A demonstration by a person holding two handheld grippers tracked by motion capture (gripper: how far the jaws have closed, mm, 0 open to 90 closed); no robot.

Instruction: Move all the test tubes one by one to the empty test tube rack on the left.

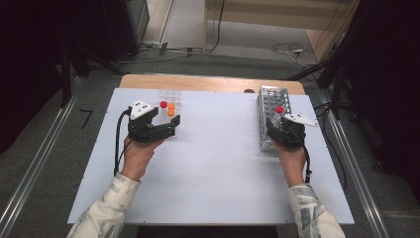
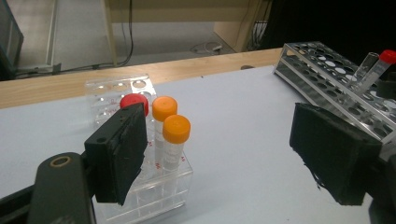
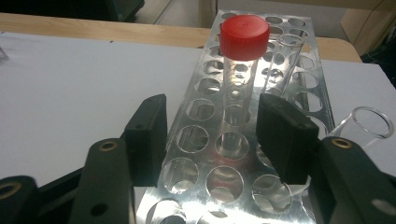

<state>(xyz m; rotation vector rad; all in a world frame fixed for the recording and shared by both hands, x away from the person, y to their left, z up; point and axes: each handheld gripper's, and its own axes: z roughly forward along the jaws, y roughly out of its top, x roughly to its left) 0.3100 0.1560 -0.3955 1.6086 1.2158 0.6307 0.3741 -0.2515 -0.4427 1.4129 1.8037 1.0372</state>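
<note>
A clear plastic rack point(image 2: 140, 186) point(image 1: 168, 99) holds a red-capped vial point(image 2: 134, 101) and two orange-capped vials point(image 2: 176, 128) point(image 1: 171, 109). My left gripper point(image 2: 224, 158) point(image 1: 171, 128) stands open just in front of it, one pad beside the red-capped vial and nothing gripped. A metal tube rack point(image 3: 205, 84) point(image 1: 270, 99) stands at the right. In it a red-capped glass tube point(image 3: 240, 70) point(image 1: 279, 109) stands upright. My right gripper point(image 3: 212, 135) point(image 1: 280, 128) has a jaw on each side of this tube, with a gap showing at both pads.
An uncapped glass tube point(image 3: 285, 56) leans in the metal rack beside the red-capped one, and another open tube mouth point(image 3: 369, 122) shows at the rack's right side. A wooden strip point(image 1: 208, 82) borders the white tabletop point(image 1: 218, 148) at the far edge.
</note>
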